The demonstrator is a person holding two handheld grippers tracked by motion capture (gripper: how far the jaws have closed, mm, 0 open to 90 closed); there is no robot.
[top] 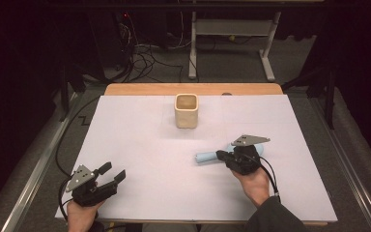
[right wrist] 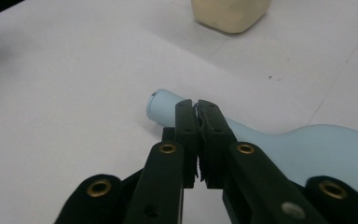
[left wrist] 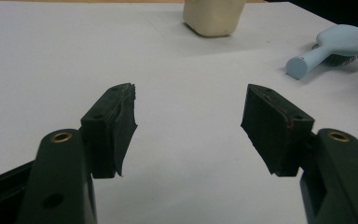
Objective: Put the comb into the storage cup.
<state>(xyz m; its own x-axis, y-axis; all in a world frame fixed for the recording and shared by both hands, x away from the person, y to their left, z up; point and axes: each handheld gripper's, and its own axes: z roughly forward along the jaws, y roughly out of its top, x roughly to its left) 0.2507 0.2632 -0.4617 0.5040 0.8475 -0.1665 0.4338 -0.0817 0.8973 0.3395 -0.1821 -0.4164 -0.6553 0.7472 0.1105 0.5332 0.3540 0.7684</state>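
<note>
Pale blue hairbrush (top: 207, 156) laid flat on white table cover, bristles down, rounded handle end pointed toward table's left, head partly hidden. Positioned right of centre, well apart from cream cup (top: 186, 110).

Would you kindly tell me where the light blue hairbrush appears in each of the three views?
High view: the light blue hairbrush lies right of centre, partly under the right hand-held gripper.
Left gripper view: upper right corner, handle end pointing left.
Right gripper view: centre to lower right, behind the closed jaws.
Shared landmark: the cream square cup, beyond the brush in every view.
</note>
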